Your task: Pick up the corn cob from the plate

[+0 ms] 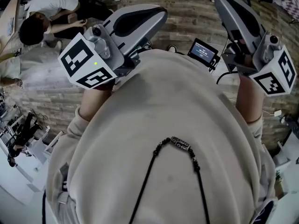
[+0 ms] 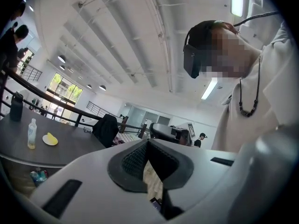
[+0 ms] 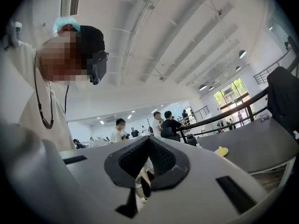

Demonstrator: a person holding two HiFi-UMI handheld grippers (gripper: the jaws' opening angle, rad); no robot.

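Note:
The corn cob (image 2: 50,138) is a small yellow shape on a white plate (image 2: 46,142), far off on a dark table (image 2: 70,150) at the left of the left gripper view. The right gripper view also shows the corn cob (image 3: 222,150), tiny, on the dark table (image 3: 261,148) at the right. In the head view both grippers are held up close to my chest, far from the table. My left gripper (image 1: 156,14) (image 2: 148,143) has its jaws together with nothing between them. My right gripper (image 1: 223,1) (image 3: 149,141) is likewise shut and empty.
A clear bottle (image 2: 31,133) and a dark flask (image 2: 16,106) stand on the table near the plate. A black jacket hangs on a chair (image 2: 106,129) by the table's edge. Several people (image 3: 163,125) stand in the background, and railings run behind the table.

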